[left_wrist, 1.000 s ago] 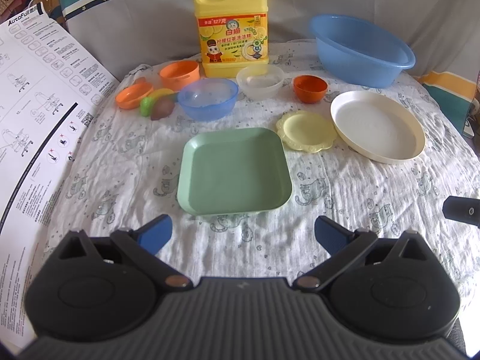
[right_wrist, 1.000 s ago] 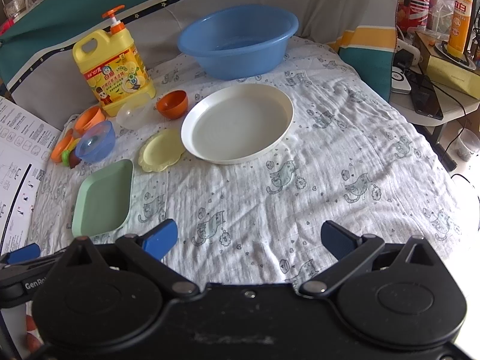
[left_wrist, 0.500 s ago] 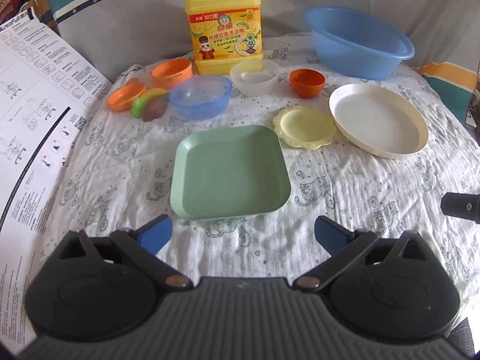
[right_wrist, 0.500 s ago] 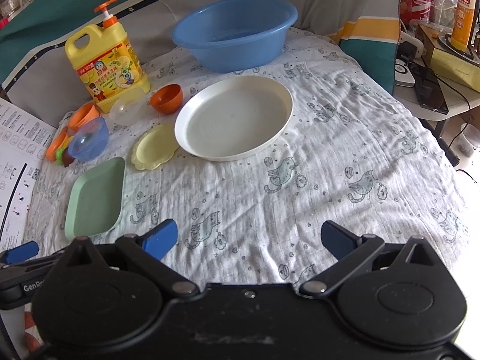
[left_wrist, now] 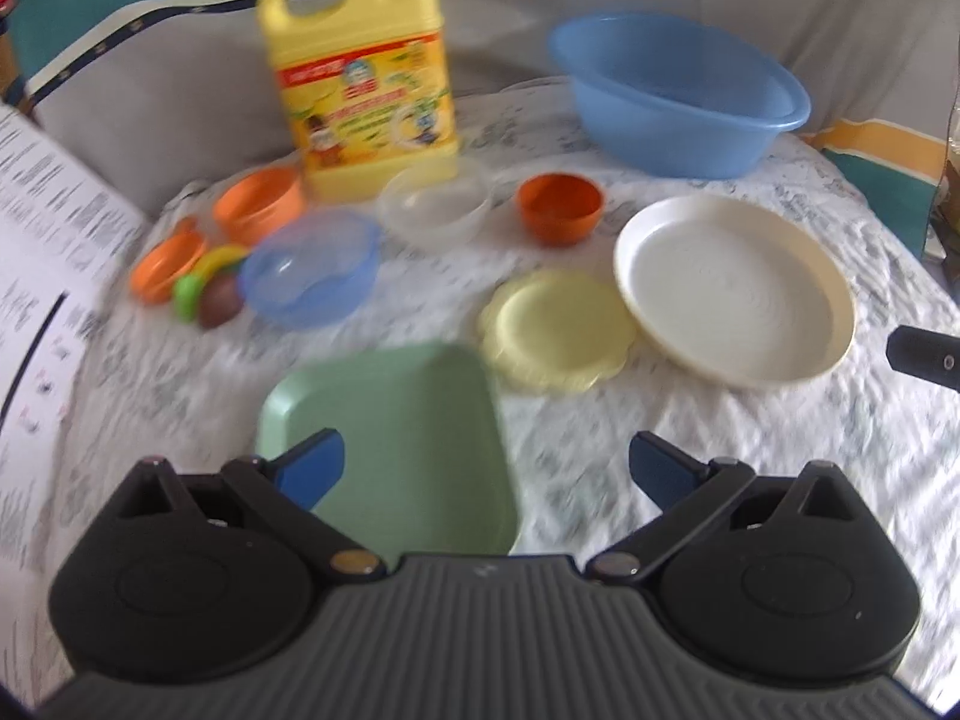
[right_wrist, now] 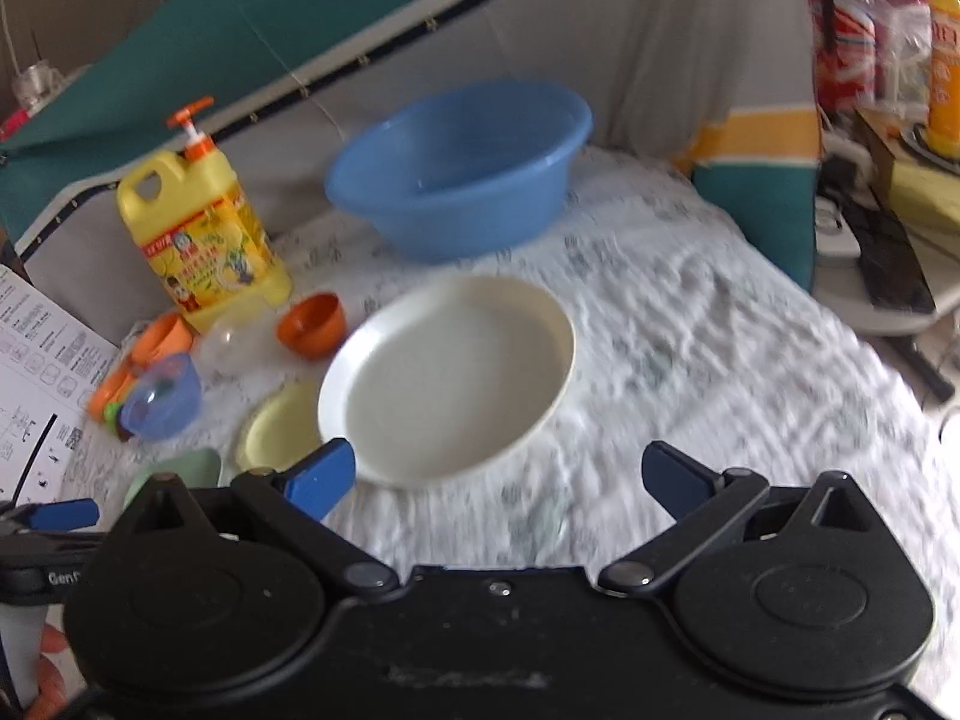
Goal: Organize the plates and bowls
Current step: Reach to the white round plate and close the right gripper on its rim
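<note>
My left gripper (left_wrist: 485, 463) is open and empty, low over the near part of a green square plate (left_wrist: 396, 438). Beyond it lie a small yellow plate (left_wrist: 558, 330), a large white round plate (left_wrist: 735, 288), a blue bowl (left_wrist: 312, 267), a clear bowl (left_wrist: 433, 204), a dark orange bowl (left_wrist: 561, 207) and two orange dishes (left_wrist: 258, 201). My right gripper (right_wrist: 498, 477) is open and empty, just in front of the white plate (right_wrist: 447, 378). The yellow plate (right_wrist: 279, 426) and the green plate (right_wrist: 180, 471) lie to its left.
A yellow detergent jug (left_wrist: 360, 84) and a big blue basin (left_wrist: 678, 102) stand at the back of the cloth-covered table (right_wrist: 690, 360). Small toys (left_wrist: 210, 294) lie by the blue bowl. A printed sheet (left_wrist: 42, 276) lies at the left. A cluttered side table (right_wrist: 888, 228) stands at the right.
Both grippers have moved forward and lower toward the dishes: the left one now hangs over the green plate and the right one has come close to the white plate. Both views are blurred by motion.
</note>
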Tool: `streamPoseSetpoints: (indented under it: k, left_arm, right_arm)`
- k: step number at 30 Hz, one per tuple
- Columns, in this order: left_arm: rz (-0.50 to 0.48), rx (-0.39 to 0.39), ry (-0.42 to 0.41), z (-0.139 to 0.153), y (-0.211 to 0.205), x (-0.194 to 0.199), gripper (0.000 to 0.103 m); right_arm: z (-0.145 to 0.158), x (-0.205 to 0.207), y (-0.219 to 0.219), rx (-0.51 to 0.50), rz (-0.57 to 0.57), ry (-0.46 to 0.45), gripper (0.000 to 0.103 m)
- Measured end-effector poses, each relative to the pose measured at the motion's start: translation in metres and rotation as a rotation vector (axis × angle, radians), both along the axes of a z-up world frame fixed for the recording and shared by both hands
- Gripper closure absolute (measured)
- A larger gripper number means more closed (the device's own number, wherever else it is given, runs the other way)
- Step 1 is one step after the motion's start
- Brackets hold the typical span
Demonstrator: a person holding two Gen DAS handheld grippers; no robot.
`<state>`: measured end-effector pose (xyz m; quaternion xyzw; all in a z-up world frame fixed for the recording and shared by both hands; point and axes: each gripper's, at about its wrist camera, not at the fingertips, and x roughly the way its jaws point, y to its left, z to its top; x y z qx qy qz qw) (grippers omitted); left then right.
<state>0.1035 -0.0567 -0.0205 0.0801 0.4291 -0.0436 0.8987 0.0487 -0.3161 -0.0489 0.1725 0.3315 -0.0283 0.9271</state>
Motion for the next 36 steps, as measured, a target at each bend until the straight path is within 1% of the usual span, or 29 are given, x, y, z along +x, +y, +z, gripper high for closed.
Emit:
streamPoseSetpoints:
  k: [1, 3, 8, 11, 12, 13, 14, 16, 18, 19, 21, 23, 27, 30, 31, 32, 33, 35, 36]
  left_arm:
    - [-0.008, -0.006, 0.001, 0.0, -0.005, 0.007, 0.0]
    - [-0.024, -0.008, 0.002, -0.001, -0.015, 0.021, 0.0]
    - [-0.04, 0.003, 0.025, -0.012, -0.036, 0.051, 0.0]
    - [-0.044, 0.022, 0.034, -0.02, -0.046, 0.066, 0.0]
    - [-0.045, 0.03, 0.037, -0.022, -0.049, 0.07, 0.0]
    - [-0.045, 0.035, 0.04, -0.025, -0.051, 0.075, 0.0]
    - [-0.047, 0.039, 0.042, -0.027, -0.054, 0.079, 0.0]
    - [-0.047, 0.042, 0.052, -0.031, -0.058, 0.086, 0.0]
    - [-0.045, 0.042, 0.057, -0.034, -0.063, 0.093, 0.0]
    - [-0.046, 0.04, 0.059, -0.036, -0.066, 0.096, 0.0]
    - [-0.054, 0.039, 0.059, -0.038, -0.071, 0.101, 0.001]
    - [-0.067, 0.043, 0.059, -0.04, -0.077, 0.106, 0.004]
    - [-0.115, 0.044, 0.059, -0.045, -0.093, 0.115, 0.01]
    - [-0.166, 0.057, 0.062, -0.05, -0.108, 0.12, 0.018]
    - [-0.186, 0.062, 0.067, -0.052, -0.113, 0.121, 0.023]
    - [-0.2, 0.067, 0.075, -0.055, -0.117, 0.123, 0.032]
    - [-0.208, 0.062, 0.085, -0.057, -0.119, 0.125, 0.036]
    - [-0.225, 0.025, 0.091, -0.056, -0.12, 0.127, 0.053]
    - [-0.238, 0.011, 0.095, -0.056, -0.121, 0.128, 0.059]
  right_arm:
    - [-0.001, 0.006, -0.003, -0.018, -0.004, -0.005, 0.0]
    - [-0.006, 0.02, -0.009, -0.044, -0.013, 0.013, 0.0]
    - [-0.028, 0.062, -0.024, -0.07, -0.042, 0.105, 0.0]
    - [-0.043, 0.079, -0.03, -0.043, -0.053, 0.133, 0.015]
    - [-0.047, 0.083, -0.03, -0.036, -0.051, 0.136, 0.023]
    - [-0.05, 0.087, -0.029, -0.033, -0.045, 0.135, 0.033]
    - [-0.053, 0.091, -0.028, -0.031, -0.035, 0.133, 0.04]
    - [-0.059, 0.1, -0.027, -0.027, -0.019, 0.135, 0.066]
    - [-0.064, 0.107, -0.026, -0.041, -0.021, 0.137, 0.074]
    - [-0.065, 0.109, -0.027, -0.053, -0.018, 0.13, 0.08]
    - [-0.067, 0.109, -0.031, -0.059, -0.015, 0.128, 0.086]
    - [-0.069, 0.106, -0.041, -0.047, -0.026, 0.13, 0.086]
    - [-0.071, 0.094, -0.056, -0.054, -0.036, 0.123, 0.087]
    - [-0.072, 0.092, -0.057, -0.062, -0.025, 0.118, 0.087]
    - [-0.072, 0.094, -0.056, -0.068, -0.024, 0.118, 0.087]
    - [-0.072, 0.095, -0.055, -0.074, -0.023, 0.117, 0.087]
    - [-0.071, 0.093, -0.054, -0.075, -0.024, 0.112, 0.087]
    - [-0.071, 0.093, -0.055, -0.064, -0.024, 0.105, 0.086]
    - [-0.07, 0.091, -0.056, -0.061, -0.021, 0.101, 0.085]
